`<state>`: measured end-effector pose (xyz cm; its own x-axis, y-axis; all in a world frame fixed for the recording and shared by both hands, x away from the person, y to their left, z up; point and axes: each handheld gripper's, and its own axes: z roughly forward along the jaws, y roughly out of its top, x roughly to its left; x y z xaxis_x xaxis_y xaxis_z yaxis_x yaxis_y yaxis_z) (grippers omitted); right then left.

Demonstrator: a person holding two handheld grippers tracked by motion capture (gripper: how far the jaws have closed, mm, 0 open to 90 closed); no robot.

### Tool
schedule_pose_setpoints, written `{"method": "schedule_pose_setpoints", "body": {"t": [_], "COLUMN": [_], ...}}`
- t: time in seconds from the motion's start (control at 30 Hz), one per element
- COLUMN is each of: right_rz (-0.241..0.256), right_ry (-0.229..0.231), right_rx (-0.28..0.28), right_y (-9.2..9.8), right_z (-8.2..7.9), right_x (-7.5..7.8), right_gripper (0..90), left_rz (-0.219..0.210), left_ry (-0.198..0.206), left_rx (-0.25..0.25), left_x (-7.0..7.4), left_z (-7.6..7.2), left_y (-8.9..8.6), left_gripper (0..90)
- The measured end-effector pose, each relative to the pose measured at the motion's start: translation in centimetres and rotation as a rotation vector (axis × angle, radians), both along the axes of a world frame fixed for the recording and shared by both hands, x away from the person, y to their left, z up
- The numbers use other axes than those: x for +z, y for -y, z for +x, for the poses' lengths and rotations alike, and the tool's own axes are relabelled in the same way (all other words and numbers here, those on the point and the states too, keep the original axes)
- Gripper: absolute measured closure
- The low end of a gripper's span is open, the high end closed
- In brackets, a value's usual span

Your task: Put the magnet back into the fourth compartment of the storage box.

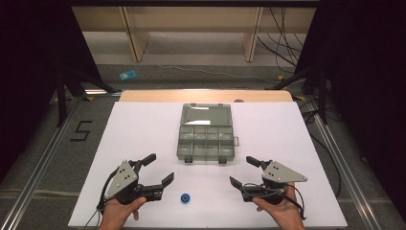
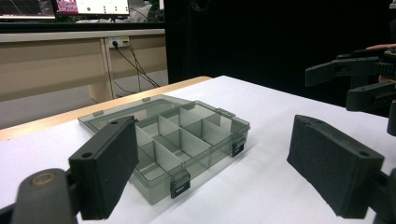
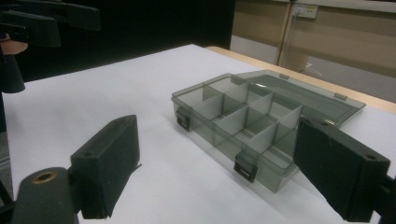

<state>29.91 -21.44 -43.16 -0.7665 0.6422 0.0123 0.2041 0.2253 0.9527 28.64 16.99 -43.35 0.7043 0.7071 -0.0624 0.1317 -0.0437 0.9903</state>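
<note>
A clear grey compartment box (image 1: 206, 140) lies open in the middle of the white table, its lid (image 1: 206, 115) folded flat toward the far side; its compartments look empty. The same box (image 2: 173, 140) sits ahead of my left jaws and, in the right gripper view, the box (image 3: 252, 116) lies ahead of my right jaws. A small blue ring-shaped piece (image 1: 185, 198) rests near the front edge between the grippers. My left gripper (image 1: 161, 168) is open, held at front left. My right gripper (image 1: 242, 171) is open at front right. Neither holds anything.
The white sheet (image 1: 143, 129) covers a wooden table (image 1: 206, 96). Metal rails (image 1: 43, 158) run along both sides on the floor. Desks and cables (image 1: 282, 48) stand beyond the far edge. A floor marking "5" (image 1: 81, 130) lies at left.
</note>
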Motion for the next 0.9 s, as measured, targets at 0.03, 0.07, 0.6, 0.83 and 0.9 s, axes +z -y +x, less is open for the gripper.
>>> {"method": "schedule_pose_setpoints", "body": {"t": [0.03, 0.07, 0.6, 0.83, 0.9], "right_rz": [0.0, -0.01, -0.089, -0.113, -0.133], "right_ry": [0.0, 0.012, 0.02, 0.01, 0.007], "right_rx": [0.0, -0.015, 0.046, 0.067, 0.1], "right_y": [0.0, -0.1, -1.6, -2.2, -2.8], "right_z": [0.0, 0.0, 0.3, 0.2, 0.4], "right_x": [0.0, 0.0, 0.3, 0.5, 0.6], "right_gripper": [15.9, 15.9, 16.1, 17.9, 20.0], "left_rz": [0.0, 0.0, 0.002, 0.006, 0.004], "left_ry": [0.0, 0.0, -0.002, -0.001, -0.003], "left_rx": [-0.001, -0.001, 0.0, 0.001, 0.003], "left_x": [0.0, 0.0, 0.0, -0.1, -0.1], "left_z": [0.0, 0.0, 0.0, 0.1, 0.1], "left_y": [0.0, 0.0, 0.0, 0.0, 0.0], "left_gripper": [15.7, 15.7, 15.7, 15.7, 15.7]}}
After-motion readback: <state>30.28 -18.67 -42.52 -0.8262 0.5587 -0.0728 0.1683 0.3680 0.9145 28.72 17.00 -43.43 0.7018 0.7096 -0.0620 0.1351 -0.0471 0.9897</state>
